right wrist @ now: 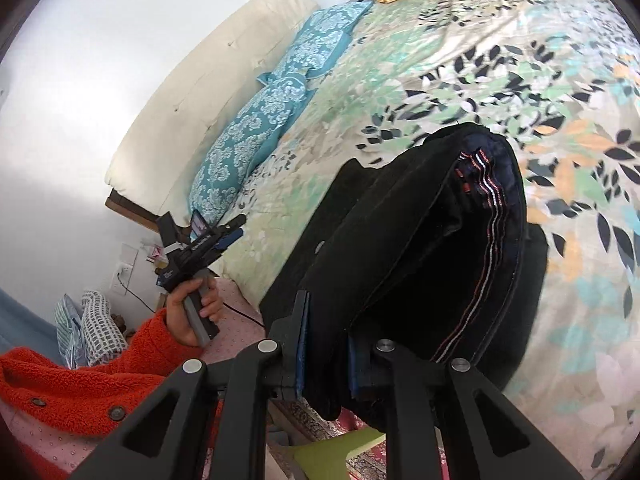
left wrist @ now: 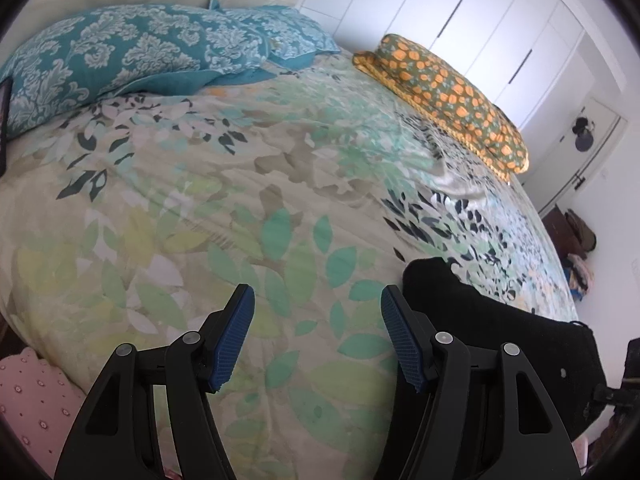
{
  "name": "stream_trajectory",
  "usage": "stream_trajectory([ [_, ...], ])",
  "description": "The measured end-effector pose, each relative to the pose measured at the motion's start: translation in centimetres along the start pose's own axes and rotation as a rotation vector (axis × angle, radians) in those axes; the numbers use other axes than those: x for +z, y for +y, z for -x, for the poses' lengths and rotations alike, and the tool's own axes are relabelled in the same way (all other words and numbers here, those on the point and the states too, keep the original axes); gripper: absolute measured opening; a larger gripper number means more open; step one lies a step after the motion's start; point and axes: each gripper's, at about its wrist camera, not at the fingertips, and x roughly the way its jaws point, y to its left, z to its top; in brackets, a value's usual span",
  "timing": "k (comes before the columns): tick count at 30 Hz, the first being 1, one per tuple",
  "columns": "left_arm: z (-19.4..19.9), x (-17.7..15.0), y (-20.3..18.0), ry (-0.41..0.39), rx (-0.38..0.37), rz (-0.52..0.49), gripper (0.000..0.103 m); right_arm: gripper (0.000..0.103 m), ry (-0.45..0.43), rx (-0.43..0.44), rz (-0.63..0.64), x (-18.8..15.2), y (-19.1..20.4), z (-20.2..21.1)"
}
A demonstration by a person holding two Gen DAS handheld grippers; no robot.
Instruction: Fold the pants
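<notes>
The black pants (right wrist: 420, 240) lie bunched at the near edge of the bed, with a striped inner waistband (right wrist: 490, 216) showing. My right gripper (right wrist: 326, 340) is shut on a thick fold of the pants and holds it just above the bedspread. In the left wrist view the pants (left wrist: 500, 332) show as a black heap to the right of my left gripper (left wrist: 318, 336), which is open and empty over the leaf-print bedspread (left wrist: 240, 200). The left gripper also shows in the right wrist view (right wrist: 236, 228), held in a hand away from the pants.
Teal patterned pillows (left wrist: 132, 52) lie at the head of the bed by a cream headboard (right wrist: 208, 96). A folded orange-flowered quilt (left wrist: 452, 96) lies at the far side. White wardrobe doors (left wrist: 460, 8) stand behind. The person's orange sleeve (right wrist: 92, 376) is at lower left.
</notes>
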Motion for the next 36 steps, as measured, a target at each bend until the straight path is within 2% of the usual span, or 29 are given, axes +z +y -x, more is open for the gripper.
stream_trajectory([
  [3,0.0,-0.5,-1.7,0.013,-0.022,-0.055,0.067,0.016,-0.004,-0.024,-0.045,-1.8,-3.2,-0.6],
  [6,-0.1,-1.1,-3.5,0.034,-0.041,-0.122,0.067,0.016,0.013,-0.084,-0.123,-4.0,-7.0,-2.4],
  [9,-0.3,-1.9,-5.5,0.065,-0.071,-0.191,0.067,0.019,-0.023,-0.055,-0.213,-4.9,-9.0,-2.8],
  [11,-0.3,-2.5,-6.8,0.086,-0.096,-0.236,0.068,0.025,-0.016,-0.093,-0.177,-4.2,-8.1,-2.3],
  [13,0.0,-3.0,-8.1,0.097,-0.121,-0.279,0.069,0.030,0.001,-0.196,-0.075,-3.4,-6.2,-1.3],
  [15,0.1,-3.5,-9.5,0.102,-0.135,-0.323,0.070,0.030,-0.036,-0.310,0.035,-2.2,-3.9,0.2],
  [17,0.1,-4.2,-10.8,0.106,-0.149,-0.367,0.073,0.030,-0.093,-0.342,0.125,-0.3,-1.3,1.3],
  [20,-0.7,-5.4,-12.5,0.142,-0.156,-0.432,0.073,0.030,-0.134,-0.331,0.240,2.3,1.6,0.9],
  [23,-1.6,-7.1,-13.5,0.193,-0.146,-0.502,0.073,0.030,-0.117,-0.346,0.268,4.4,1.3,-2.1],
  [26,-2.8,-9.0,-13.7,0.265,-0.098,-0.582,0.073,0.029,-0.020,-0.484,0.210,4.9,-2.9,-6.0],
  [27,-2.7,-9.5,-13.8,0.265,-0.092,-0.610,0.073,0.023,0.006,-0.489,0.180,4.5,-4.6,-6.5],
  [29,-2.1,-10.0,-14.2,0.248,-0.080,-0.662,0.074,0.020,-0.034,-0.462,0.162,4.0,-5.5,-5.7],
  [32,-1.4,-9.7,-14.3,0.248,-0.095,-0.648,0.074,0.020,-0.046,-0.494,0.189,3.4,-3.3,-4.0],
  [36,-0.9,-8.9,-14.2,0.235,-0.105,-0.601,0.074,0.021,-0.060,-0.404,0.243,0.7,0.8,-0.9],
])
